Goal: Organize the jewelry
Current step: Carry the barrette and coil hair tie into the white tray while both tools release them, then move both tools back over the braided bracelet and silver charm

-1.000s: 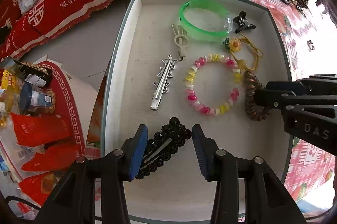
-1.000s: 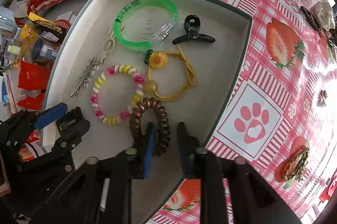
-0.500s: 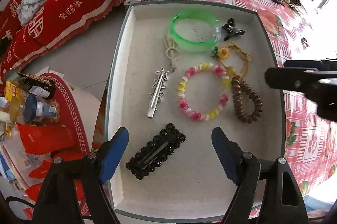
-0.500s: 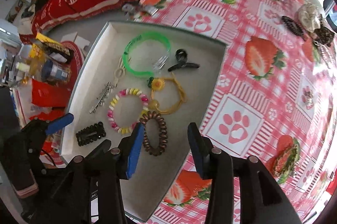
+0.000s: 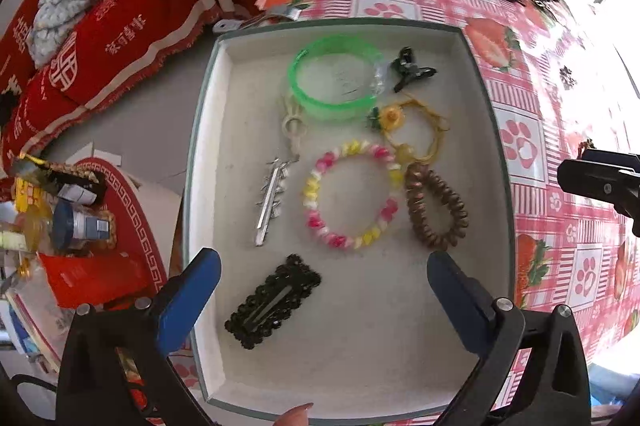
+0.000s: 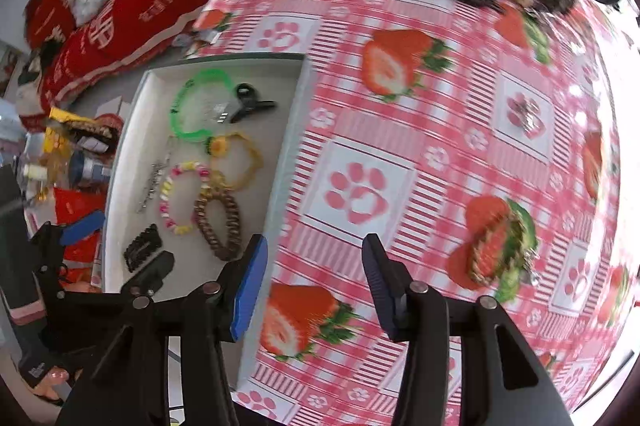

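Left wrist view: left gripper [image 5: 324, 296] hangs over the tray [image 5: 400, 358], jaws opening wide around nothing. Left to right inside lie a black lace snap clip [image 5: 274, 302], silver star clip [image 5: 270, 202], pink-yellow spiral bracelet [image 5: 352, 194] and brown coil hair tie [image 5: 436, 210]. Right gripper [image 6: 314, 286], jaws opening and empty, hovers over the strawberry tablecloth [image 6: 440, 146] right of the tray.

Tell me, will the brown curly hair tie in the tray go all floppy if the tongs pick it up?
Probably floppy. The brown curly hair tie lies stretched into a long loop rather than a neat circle, so it likely sags when lifted. Its coils look springy, so it may stretch and bounce back. It looks light for its size and, lying flat on the tray, seems unlikely to roll.
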Motion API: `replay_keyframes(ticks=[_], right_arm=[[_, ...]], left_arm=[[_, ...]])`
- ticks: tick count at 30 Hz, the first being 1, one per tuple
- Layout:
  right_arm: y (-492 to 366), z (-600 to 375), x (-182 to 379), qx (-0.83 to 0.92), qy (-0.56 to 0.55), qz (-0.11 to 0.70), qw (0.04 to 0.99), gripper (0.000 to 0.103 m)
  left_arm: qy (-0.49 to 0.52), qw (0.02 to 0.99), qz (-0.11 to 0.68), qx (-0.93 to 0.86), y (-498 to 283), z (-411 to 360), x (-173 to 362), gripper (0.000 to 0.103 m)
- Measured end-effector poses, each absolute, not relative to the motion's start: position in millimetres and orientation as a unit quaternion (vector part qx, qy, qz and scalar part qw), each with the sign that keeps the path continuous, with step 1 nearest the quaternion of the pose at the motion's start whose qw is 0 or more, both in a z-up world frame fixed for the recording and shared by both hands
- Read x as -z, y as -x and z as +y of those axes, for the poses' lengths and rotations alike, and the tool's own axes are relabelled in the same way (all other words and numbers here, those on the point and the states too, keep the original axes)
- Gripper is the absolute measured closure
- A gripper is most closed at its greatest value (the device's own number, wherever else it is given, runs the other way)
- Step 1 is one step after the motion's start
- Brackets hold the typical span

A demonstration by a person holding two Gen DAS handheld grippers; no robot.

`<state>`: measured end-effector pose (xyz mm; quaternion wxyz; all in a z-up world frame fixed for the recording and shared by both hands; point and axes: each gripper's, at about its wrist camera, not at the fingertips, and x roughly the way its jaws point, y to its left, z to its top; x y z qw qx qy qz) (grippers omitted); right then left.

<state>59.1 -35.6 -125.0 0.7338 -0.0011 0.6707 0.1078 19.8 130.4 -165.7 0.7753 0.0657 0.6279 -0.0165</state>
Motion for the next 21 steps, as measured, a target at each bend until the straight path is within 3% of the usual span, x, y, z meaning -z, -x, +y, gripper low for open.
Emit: replay_keyframes(ticks=[9,21], right_arm=[[-49,-90,122,-0.065,-0.045,0.669,0.739,0.029],[-24,-169,128,0.013,-0.089,0.677,0.731,0.029]], left_arm=[[-0.098,0.779,0.618,0.035,-31,95,156,0.0],[-0.123,0.787,0.598,0.089,-47,32,132,0.0]])
